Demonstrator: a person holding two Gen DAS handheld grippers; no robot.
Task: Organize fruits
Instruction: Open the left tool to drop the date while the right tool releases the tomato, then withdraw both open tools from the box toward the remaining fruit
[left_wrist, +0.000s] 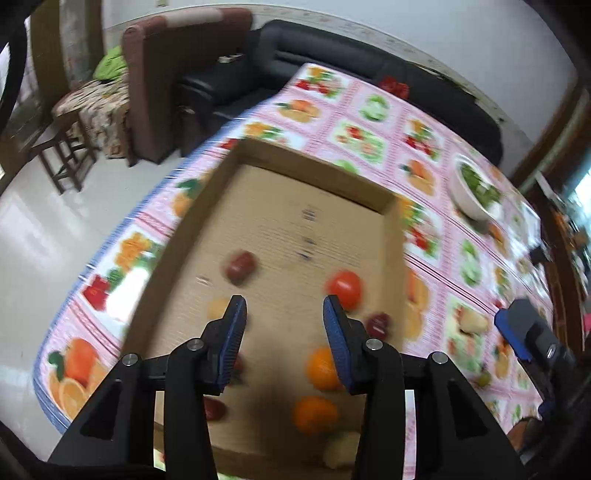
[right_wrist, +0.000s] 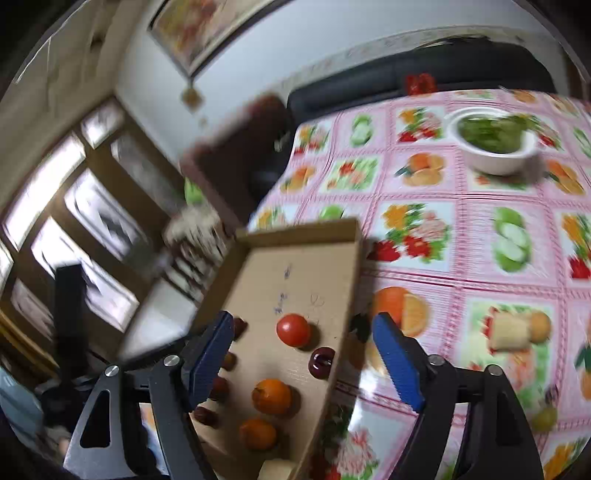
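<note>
L wrist cam: my left gripper (left_wrist: 284, 306) hangs over the cardboard tray (left_wrist: 207, 206), fingers apart, nothing between the pads. Frame is motion-blurred. In the tray, under and ahead of the fingers, I see a red tomato (left_wrist: 344, 288) near the R wall, a dark red fruit (left_wrist: 241, 266) further L, a small dark red apple-like fruit (left_wrist: 377, 325) just beside the R finger, and two oranges, the upper orange (left_wrist: 322, 369) partly behind the R finger, the lower orange (left_wrist: 314, 414) closer to the near edge. A pale fruit (left_wrist: 341, 448) sits at the near edge; can't tell what kind. Small yellowish item by the L fingertip, too blurred to ID. The other gripper's blue pad shows at the R edge, over the tablecloth (left_wrist: 369, 110).

R wrist cam: my right gripper (right_wrist: 303, 328) has fingers wide apart, empty. L finger is over the tray interior, R finger over the tablecloth outside the tray's R wall. Between them: tomato, dark apple-like fruit, both oranges, all resting on the tray floor. Several small dark red fruits line up along the L finger, partly hidden.

White bowl (right_wrist: 493, 162) w/ green contents stands on the cloth, well apart from the tray. A small green fruit (right_wrist: 546, 417) lies on the cloth at R, outside the tray.
</note>
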